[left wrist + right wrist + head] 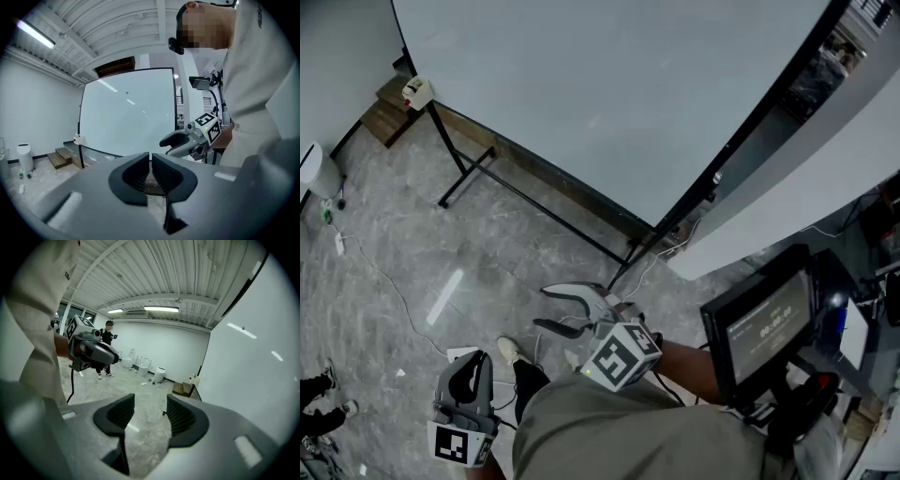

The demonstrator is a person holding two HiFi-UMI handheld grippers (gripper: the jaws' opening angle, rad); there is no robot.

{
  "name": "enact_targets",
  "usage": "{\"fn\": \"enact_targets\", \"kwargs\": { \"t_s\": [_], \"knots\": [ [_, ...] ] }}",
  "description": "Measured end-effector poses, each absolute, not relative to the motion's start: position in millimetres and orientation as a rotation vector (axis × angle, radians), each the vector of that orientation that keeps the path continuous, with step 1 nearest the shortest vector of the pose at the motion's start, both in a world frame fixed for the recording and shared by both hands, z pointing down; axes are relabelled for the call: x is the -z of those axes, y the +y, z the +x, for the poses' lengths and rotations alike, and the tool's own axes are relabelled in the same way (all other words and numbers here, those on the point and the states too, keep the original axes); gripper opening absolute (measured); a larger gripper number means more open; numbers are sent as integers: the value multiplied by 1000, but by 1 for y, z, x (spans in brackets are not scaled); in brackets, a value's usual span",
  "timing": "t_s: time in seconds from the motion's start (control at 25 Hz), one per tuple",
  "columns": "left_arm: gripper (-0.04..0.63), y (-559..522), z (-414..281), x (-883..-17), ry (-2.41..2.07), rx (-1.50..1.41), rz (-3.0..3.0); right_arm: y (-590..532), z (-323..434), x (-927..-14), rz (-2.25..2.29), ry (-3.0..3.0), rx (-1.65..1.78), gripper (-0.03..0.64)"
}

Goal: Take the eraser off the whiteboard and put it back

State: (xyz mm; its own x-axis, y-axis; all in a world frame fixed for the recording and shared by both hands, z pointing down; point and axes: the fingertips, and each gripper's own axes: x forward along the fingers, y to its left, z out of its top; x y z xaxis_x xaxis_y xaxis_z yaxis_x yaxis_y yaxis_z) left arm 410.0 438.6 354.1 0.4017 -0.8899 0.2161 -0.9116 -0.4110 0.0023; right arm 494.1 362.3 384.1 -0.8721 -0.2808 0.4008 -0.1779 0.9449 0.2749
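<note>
Grey marbled floor (487, 234). Black feet of whiteboard stand (467, 175) rest on it. Wooden steps (387, 117) at far corner. White canister (317, 169) by wall, thin white cable (382, 275) trailing from nearby. Person's shoe (508, 350) near bottom.

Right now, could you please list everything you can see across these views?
whiteboard: one, white with a black frame, on a black stand
eraser: one, white with red, at the board's far lower corner; likely the eraser
wooden steps: one set, brown, on the floor by that corner
bin: one, white, near the wall
cable: one, white, across the floor
screen: one, black, at the person's right
other person: one, dark clothes, far across the room
left gripper: grey with black pads, shut, empty
right gripper: same colours, open, empty
</note>
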Motion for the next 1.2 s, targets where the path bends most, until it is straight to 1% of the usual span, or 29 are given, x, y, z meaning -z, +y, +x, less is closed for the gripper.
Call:
{"fn": "enact_targets", "kwargs": {
  "t_s": [0.6,0.64,0.72,0.8,0.84,1.04,1.2],
  "knots": [
    [25,440,405,-343,-1697,-235,2523,373,489,-387,263,-2676,298,216],
    [25,439,404,-343,-1695,-238,2529,374,487,-386,253,-2676,291,204],
    [25,439,401,-345,-1669,-265,2540,372,483,-383,252,-2675,294,147],
    [25,430,392,-349,-1644,-290,2556,361,477,-382,276,-2668,302,39],
    [25,423,387,-352,-1637,-297,2555,354,472,-383,281,-2663,301,11],
    [6,408,359,-389,-1679,-272,2462,336,443,-417,228,-2697,335,3],
    [6,406,316,-402,-1731,-189,2415,330,401,-432,205,-2707,316,3]
  ]
}}
